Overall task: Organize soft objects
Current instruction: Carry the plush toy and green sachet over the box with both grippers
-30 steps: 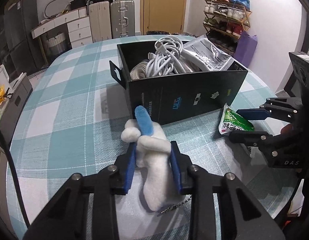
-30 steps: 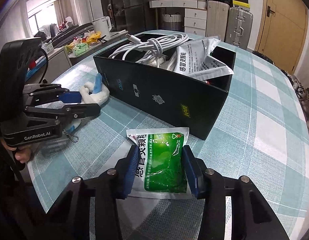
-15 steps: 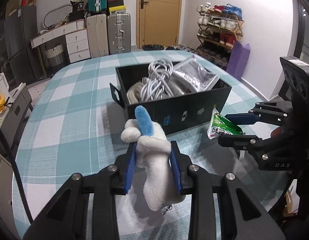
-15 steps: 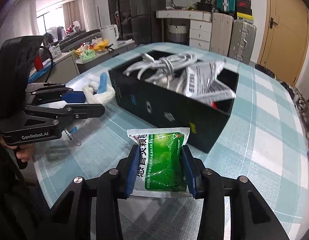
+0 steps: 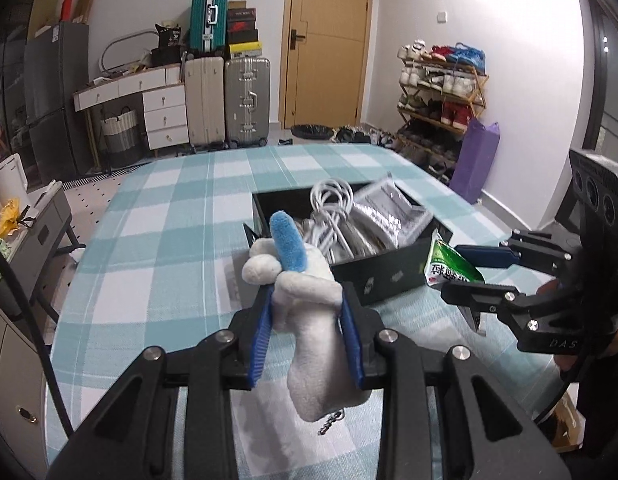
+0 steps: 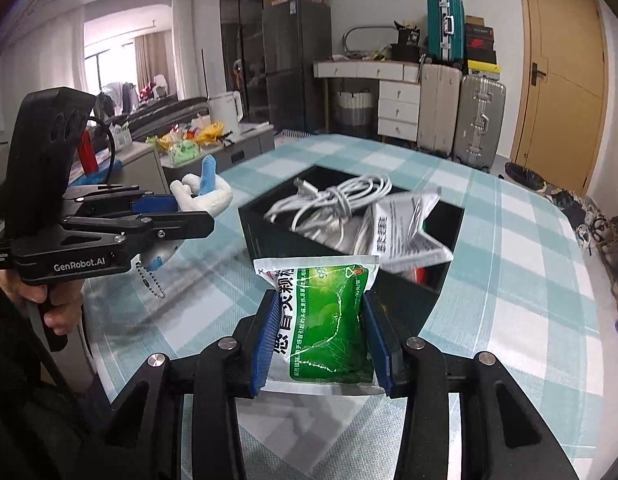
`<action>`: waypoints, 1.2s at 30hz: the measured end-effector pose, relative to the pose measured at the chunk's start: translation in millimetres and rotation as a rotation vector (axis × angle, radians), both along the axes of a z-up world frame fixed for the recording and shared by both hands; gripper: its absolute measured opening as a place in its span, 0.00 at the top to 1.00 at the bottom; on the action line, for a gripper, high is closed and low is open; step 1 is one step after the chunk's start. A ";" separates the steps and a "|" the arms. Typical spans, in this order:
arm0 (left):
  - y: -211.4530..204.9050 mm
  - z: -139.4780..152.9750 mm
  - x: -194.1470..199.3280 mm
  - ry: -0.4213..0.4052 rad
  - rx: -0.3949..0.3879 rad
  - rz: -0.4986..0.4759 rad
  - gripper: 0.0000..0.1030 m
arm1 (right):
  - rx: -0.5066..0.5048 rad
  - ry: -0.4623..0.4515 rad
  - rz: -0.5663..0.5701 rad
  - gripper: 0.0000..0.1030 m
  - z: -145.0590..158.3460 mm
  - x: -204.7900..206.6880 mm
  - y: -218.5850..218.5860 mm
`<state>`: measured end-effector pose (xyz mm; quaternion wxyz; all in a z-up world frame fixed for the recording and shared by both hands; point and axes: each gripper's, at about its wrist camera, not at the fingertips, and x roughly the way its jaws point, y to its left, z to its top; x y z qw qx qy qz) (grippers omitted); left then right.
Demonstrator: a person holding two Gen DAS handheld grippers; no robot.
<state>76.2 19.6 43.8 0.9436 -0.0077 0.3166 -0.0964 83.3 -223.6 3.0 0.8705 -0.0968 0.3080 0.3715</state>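
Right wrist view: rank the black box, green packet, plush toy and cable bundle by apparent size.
1. black box
2. green packet, enlarged by sitting close to the lens in the right claw
3. cable bundle
4. plush toy in the left claw, partly hidden; close to the cable bundle, so unsure

The left hand-held gripper (image 6: 189, 210) bears "GenRobot.AI" in white on its black side. The right hand-held gripper (image 5: 465, 274) carries the letters "DAS" on its body. The green sachet (image 6: 329, 320) shows large white Chinese characters down its left edge, with smaller print that is too fine to read. The silver packet (image 6: 405, 232) in the black box (image 6: 349, 248) has blurred dark lettering.
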 end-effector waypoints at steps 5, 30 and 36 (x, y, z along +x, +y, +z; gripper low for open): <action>4.9 8.8 7.6 -0.023 -0.013 0.013 0.70 | 0.019 -0.024 -0.029 0.59 9.0 3.6 -0.6; -1.9 14.7 75.4 -0.053 -0.018 -0.002 0.70 | 0.098 -0.046 -0.159 0.60 28.7 51.6 18.0; -1.6 4.6 92.0 -0.030 -0.030 0.003 0.70 | 0.085 -0.030 -0.149 0.60 20.3 66.9 31.2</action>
